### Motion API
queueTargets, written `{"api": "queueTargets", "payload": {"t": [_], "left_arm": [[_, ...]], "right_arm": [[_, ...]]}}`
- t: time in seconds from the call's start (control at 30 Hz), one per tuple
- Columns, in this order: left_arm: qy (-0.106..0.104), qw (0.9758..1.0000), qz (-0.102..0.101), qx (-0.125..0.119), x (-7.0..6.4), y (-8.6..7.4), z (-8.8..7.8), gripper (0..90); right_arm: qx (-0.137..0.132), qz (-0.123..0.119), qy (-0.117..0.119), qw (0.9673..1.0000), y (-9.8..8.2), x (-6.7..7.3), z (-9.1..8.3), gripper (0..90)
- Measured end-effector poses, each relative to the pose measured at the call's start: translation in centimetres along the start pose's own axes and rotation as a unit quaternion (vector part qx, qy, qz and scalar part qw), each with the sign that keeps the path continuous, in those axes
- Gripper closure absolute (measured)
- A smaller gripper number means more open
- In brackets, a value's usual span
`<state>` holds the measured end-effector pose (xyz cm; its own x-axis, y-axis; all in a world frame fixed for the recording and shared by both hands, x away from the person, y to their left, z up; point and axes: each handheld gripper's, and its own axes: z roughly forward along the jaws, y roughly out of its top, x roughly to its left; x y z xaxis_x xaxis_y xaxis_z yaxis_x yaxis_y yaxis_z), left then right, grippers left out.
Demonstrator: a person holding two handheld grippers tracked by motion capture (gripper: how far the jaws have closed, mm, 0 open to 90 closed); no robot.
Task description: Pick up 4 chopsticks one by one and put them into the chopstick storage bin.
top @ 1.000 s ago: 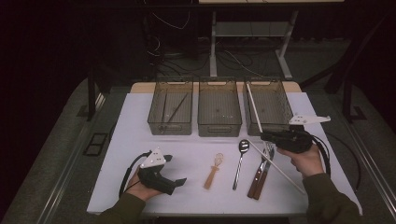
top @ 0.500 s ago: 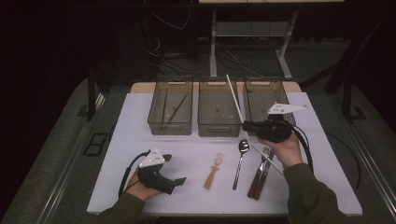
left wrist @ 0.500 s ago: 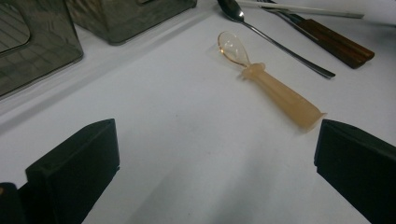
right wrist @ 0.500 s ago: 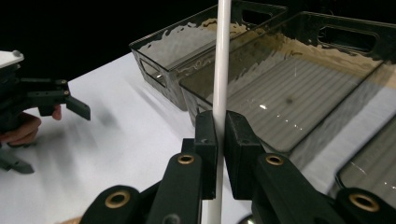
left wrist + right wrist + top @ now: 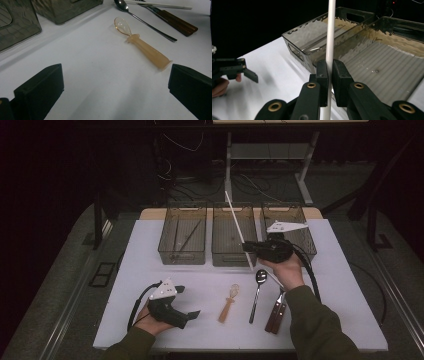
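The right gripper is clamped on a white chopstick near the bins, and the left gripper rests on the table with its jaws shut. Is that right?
Not quite. The right gripper is indeed shut on the white chopstick by the bins, but the left gripper, resting on the table, has its jaws wide open with nothing between them, as the left gripper view shows.

Dark room, grey floor [image 5: 60, 285], white table [image 5: 345, 285]
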<state>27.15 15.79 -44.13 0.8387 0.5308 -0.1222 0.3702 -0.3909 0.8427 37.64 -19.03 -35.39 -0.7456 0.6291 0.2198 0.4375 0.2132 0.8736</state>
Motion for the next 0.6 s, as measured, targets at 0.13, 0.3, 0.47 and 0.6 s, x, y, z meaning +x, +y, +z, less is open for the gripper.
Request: {"api": "queueTargets", "payload": {"t": [0.13, 0.3, 0.47, 0.6], "left_arm": [[-0.001, 1.0, 0.001, 0.001, 0.0, 0.0, 0.0, 0.0], [-0.004, 1.0, 0.005, 0.003, 0.0, 0.0, 0.0, 0.0], [-0.003, 1.0, 0.002, 0.001, -0.1, 0.0, 0.1, 0.0], [-0.005, 1.0, 0.002, 0.0, -0.1, 0.0, 0.1, 0.0]], "right_arm": [[0.0, 0.001, 0.0, 1.0, 0.7, 0.3, 1.3, 84.3], [-0.002, 0.003, 0.001, 1.0, 1.6, 0.8, 2.8, 84.3], [-0.007, 0.005, 0.002, 1.0, 2.6, 1.2, 4.2, 84.2], [-0.011, 0.005, 0.004, 0.9999, 3.4, 1.6, 5.3, 84.3]]}}
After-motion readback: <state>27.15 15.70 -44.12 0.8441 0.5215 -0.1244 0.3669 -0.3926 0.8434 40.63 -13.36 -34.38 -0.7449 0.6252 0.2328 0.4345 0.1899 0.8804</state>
